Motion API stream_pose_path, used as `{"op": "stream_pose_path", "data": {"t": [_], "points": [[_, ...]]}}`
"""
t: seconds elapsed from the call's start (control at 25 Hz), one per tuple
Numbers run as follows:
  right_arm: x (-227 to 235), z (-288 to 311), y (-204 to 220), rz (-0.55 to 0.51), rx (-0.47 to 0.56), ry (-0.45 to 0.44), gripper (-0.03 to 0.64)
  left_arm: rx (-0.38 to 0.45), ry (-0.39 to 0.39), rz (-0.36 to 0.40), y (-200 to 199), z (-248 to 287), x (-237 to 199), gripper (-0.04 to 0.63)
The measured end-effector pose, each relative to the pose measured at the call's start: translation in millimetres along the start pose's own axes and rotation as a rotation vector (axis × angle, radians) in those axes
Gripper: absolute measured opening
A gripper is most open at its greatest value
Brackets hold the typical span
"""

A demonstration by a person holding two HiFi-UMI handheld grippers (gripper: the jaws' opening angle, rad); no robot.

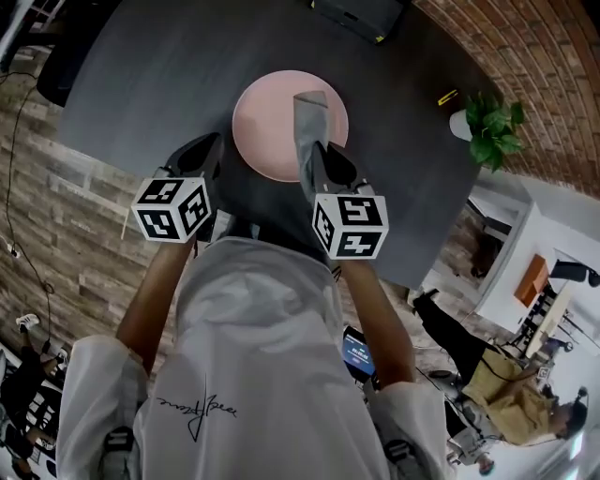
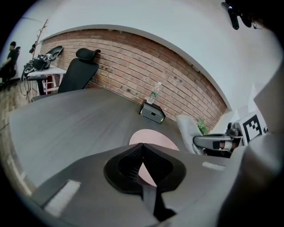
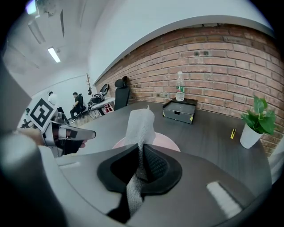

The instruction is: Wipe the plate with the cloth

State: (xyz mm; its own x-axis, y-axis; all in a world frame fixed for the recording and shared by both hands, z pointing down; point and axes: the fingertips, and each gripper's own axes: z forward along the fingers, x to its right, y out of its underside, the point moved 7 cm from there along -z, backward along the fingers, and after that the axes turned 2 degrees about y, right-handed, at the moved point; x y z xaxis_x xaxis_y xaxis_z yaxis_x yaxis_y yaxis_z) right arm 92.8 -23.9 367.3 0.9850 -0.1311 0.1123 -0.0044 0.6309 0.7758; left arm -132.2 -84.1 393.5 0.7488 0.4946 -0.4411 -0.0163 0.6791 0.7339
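A round pink plate (image 1: 265, 124) lies on the dark grey table (image 1: 141, 84), just ahead of both grippers. My right gripper (image 1: 319, 152) is shut on a grey cloth (image 1: 309, 114), which stands up from the jaws and hangs over the plate's right half. In the right gripper view the cloth (image 3: 141, 123) runs between the pads of the right gripper (image 3: 140, 150), with the plate (image 3: 167, 142) behind it. My left gripper (image 1: 208, 146) is shut on nothing, near the plate's left rim. In the left gripper view the left gripper (image 2: 141, 147) points at the plate (image 2: 150, 136).
A black box (image 1: 361, 14) sits at the table's far edge with a water bottle (image 3: 179, 86) behind it. A potted plant (image 1: 492, 127) and a small yellow object (image 1: 447, 97) stand at the right. A black office chair (image 2: 77, 73) stands beyond the table.
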Motion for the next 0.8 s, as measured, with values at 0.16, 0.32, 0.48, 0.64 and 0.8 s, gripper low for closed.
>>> {"op": "stream_pose_path", "data": {"t": [0.16, 0.32, 0.48, 0.64, 0.8], "points": [[6, 17, -4, -0.031, -0.031, -0.008, 0.023, -0.008, -0.004, -0.016, -2, 9, -5, 0.006], [9, 33, -9, -0.043, -0.044, -0.03, 0.023, -0.033, 0.001, -0.032, 1, 19, -9, 0.006], [12, 52, -10, -0.062, -0.076, -0.038, 0.024, -0.068, -0.005, -0.04, 7, 27, -10, 0.006], [18, 67, -11, -0.094, -0.089, -0.03, 0.024, -0.094, -0.028, -0.023, 13, 35, -13, 0.005], [21, 78, -11, -0.103, -0.102, -0.025, 0.025, -0.124, -0.043, -0.016, 18, 40, -17, 0.003]]}}
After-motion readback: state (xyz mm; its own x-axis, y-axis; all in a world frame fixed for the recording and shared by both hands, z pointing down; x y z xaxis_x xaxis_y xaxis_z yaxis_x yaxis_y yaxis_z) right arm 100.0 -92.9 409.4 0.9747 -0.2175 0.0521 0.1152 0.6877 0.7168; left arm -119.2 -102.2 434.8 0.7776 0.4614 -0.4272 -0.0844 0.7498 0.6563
